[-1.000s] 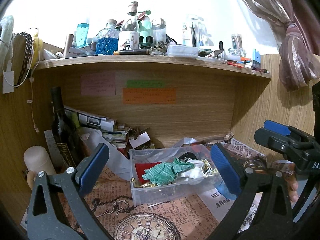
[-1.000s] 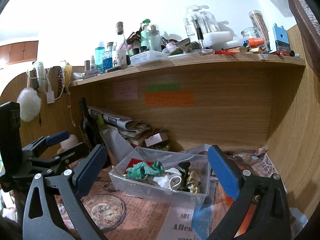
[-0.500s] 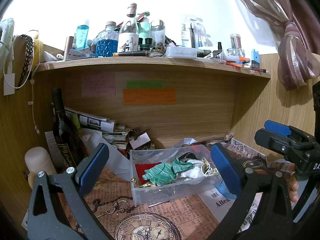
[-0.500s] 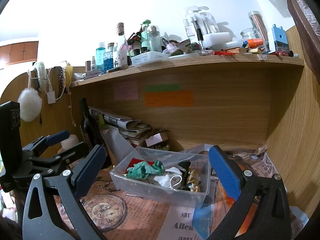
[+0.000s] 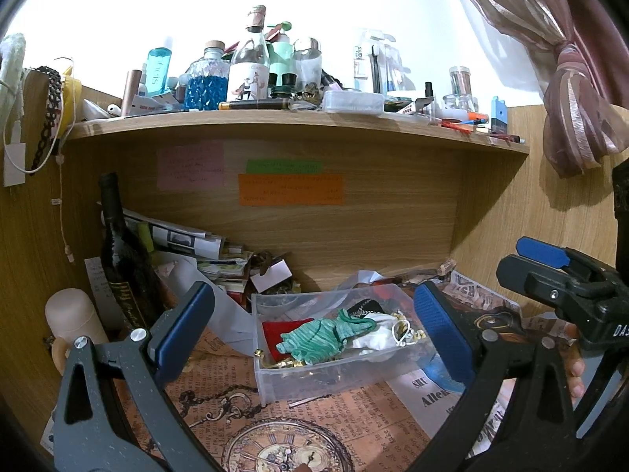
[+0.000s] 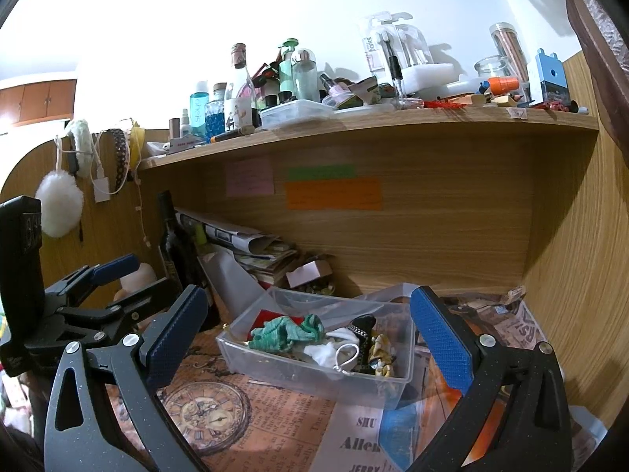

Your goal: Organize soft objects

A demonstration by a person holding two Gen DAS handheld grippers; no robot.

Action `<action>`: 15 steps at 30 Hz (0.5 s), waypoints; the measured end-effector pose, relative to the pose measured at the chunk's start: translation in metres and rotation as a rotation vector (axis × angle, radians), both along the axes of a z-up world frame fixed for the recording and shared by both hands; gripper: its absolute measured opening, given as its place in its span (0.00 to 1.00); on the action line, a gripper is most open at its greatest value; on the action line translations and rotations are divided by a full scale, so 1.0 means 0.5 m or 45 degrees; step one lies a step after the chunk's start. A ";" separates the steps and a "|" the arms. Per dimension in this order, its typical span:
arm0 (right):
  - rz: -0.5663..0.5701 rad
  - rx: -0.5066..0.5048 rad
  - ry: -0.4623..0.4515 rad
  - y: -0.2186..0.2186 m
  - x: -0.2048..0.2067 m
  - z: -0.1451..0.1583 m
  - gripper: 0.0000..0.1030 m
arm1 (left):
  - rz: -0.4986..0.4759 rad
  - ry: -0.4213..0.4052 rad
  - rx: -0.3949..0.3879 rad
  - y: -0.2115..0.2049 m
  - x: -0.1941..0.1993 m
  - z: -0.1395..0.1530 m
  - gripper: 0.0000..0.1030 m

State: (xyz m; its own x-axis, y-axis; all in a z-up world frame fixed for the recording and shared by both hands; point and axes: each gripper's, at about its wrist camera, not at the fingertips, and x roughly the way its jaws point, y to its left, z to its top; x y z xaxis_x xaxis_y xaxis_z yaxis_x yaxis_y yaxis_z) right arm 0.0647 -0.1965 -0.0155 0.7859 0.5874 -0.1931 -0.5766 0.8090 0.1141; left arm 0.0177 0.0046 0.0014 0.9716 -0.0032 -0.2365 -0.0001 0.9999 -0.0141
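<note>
Views drift slightly (seemingly leftward).

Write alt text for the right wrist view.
The open right gripper faces a clear plastic bin holding a crumpled green cloth, white fabric and trinkets. The bin sits on vintage newspaper under a cluttered wooden shelf; the left gripper waits alongside.

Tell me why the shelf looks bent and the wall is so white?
Left wrist view: the fisheye lens bows the straight shelf, and the bright wall is washed out by glare. Right wrist view: same bend in the shelf, same glare, and dark corners from the lens edge.
</note>
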 end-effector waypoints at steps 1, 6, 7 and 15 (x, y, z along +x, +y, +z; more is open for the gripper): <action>0.001 0.000 0.002 0.000 0.001 -0.001 1.00 | -0.001 0.002 0.001 -0.001 0.001 0.000 1.00; 0.000 -0.002 0.008 0.001 0.003 -0.004 1.00 | -0.002 0.009 -0.001 -0.004 0.003 0.000 1.00; 0.000 -0.002 0.008 0.001 0.005 -0.004 1.00 | -0.002 0.010 -0.003 -0.004 0.004 0.000 1.00; 0.005 -0.012 0.019 0.002 0.013 -0.009 1.00 | -0.004 0.016 -0.010 -0.002 0.008 -0.002 1.00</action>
